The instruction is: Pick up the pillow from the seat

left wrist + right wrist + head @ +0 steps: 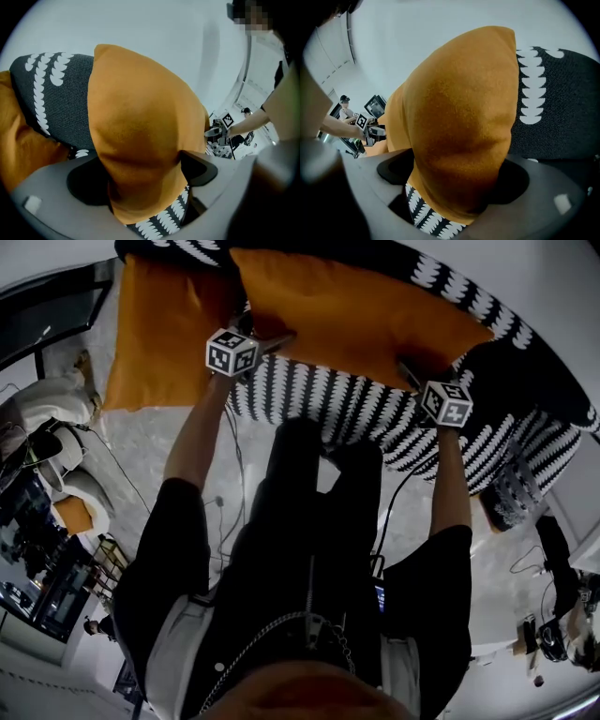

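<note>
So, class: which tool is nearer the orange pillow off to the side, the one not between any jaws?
Left. The left tool grips a corner of the middle pillow, right beside the side pillow; the right tool grips the opposite corner, farther off.

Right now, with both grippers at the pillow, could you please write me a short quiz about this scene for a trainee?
1. True or false: the left gripper and the right gripper are at the same end of the orange pillow.
2. In the head view, where is the second orange pillow from the gripped one? A) to its left B) to its right C) on top of it
3. What pattern does the seat carry?

Key
1. False: they are at opposite ends, each with a corner of the pillow between its jaws.
2. A
3. Black with rows of white marks.
</note>
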A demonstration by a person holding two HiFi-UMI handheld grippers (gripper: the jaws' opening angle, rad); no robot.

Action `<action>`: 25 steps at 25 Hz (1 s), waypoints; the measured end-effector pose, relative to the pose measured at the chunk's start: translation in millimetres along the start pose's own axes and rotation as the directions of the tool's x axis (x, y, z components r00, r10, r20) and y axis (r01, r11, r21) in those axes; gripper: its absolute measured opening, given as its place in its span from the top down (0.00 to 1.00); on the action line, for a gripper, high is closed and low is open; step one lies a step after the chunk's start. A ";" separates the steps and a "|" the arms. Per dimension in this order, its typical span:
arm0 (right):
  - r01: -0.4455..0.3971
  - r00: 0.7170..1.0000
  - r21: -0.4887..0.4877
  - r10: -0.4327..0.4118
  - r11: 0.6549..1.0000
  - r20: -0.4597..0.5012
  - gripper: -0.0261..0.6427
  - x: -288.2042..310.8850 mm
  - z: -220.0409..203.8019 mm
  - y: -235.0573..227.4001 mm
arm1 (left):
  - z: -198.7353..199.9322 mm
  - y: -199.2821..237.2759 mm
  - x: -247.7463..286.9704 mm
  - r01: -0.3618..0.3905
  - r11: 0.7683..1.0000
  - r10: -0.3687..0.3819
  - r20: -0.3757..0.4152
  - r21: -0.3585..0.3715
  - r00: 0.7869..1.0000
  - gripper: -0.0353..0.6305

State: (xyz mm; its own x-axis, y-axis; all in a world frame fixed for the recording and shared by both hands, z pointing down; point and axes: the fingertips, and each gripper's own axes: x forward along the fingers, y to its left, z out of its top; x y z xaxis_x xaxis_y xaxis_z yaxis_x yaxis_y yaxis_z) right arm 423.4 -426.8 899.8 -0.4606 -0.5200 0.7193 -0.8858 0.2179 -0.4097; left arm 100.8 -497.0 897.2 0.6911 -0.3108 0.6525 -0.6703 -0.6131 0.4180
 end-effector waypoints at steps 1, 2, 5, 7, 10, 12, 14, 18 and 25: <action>0.005 1.000 -0.005 -0.005 1.000 0.002 0.25 -2.5 -0.1 4.1 | 0.0 -3.6 -3.4 -0.008 1.000 0.008 -0.001 0.009 1.000 0.25; 0.009 1.000 -0.008 -0.009 1.000 0.004 0.27 -5.7 -1.0 8.8 | -0.6 -8.2 -7.0 -0.014 1.000 0.014 -0.001 0.018 1.000 0.27; 0.009 1.000 -0.001 -0.009 1.000 0.001 0.32 -15.3 -7.8 24.7 | -2.1 -20.6 -21.4 -0.033 0.999 0.032 0.016 0.040 0.999 0.34; 0.005 1.000 0.012 -0.005 1.000 0.000 0.34 -22.6 -11.7 34.8 | -0.3 -27.8 -33.1 -0.048 0.997 0.046 0.032 0.052 0.998 0.37; 0.013 1.000 0.019 -0.013 1.000 0.022 0.35 -38.5 -13.9 46.6 | 3.8 -40.3 -50.7 -0.058 0.996 0.055 0.047 0.072 0.997 0.37; 0.019 0.999 0.011 -0.019 1.000 0.044 0.35 -52.1 -13.4 55.5 | 6.4 -51.5 -64.2 -0.062 0.994 0.057 0.059 0.088 0.997 0.38; 0.026 0.997 -0.002 -0.026 1.000 0.069 0.35 -68.5 -9.0 66.9 | 11.5 -65.2 -81.7 -0.067 0.992 0.058 0.079 0.107 0.995 0.38; 0.051 0.992 -0.026 -0.047 0.998 0.121 0.35 -110.5 10.4 95.7 | 32.1 -95.3 -126.4 -0.076 0.985 0.057 0.124 0.155 0.991 0.39; 0.129 0.966 -0.070 -0.109 0.989 0.235 0.35 -206.5 46.5 147.7 | 79.6 -156.7 -203.1 -0.077 0.972 0.035 0.191 0.220 0.981 0.39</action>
State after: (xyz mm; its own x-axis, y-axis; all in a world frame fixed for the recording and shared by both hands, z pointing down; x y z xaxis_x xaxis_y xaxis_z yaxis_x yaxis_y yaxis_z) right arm 390.3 -325.6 664.7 -0.3351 -0.7204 0.6072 -0.9394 0.2062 -0.2737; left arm 87.0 -395.6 648.9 0.7063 -0.4646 0.5341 -0.6458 -0.7320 0.2172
